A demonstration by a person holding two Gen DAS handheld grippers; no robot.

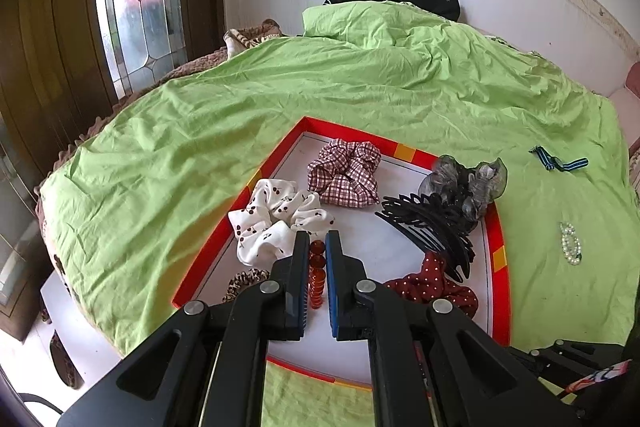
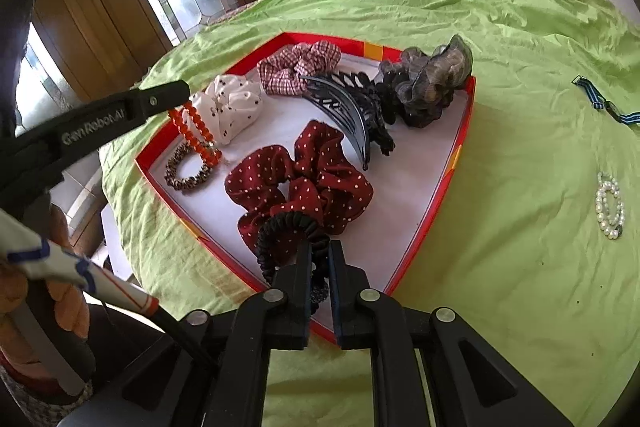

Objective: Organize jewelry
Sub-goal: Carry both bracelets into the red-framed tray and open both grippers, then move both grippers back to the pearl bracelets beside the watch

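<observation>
While the green bedspread is carrying everything, the red-rimmed tray is serving as landmark. Over the tray's near corner the right gripper is pinching a black coiled hair tie, soft and springy. Over its left side the left gripper is clamping an orange bead bracelet, light, stiff and probably slippery, best taken across one bead

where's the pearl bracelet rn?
The pearl bracelet lies outside the red tray on the green bedsheet, at the right of both wrist views, below the blue striped band.
</observation>
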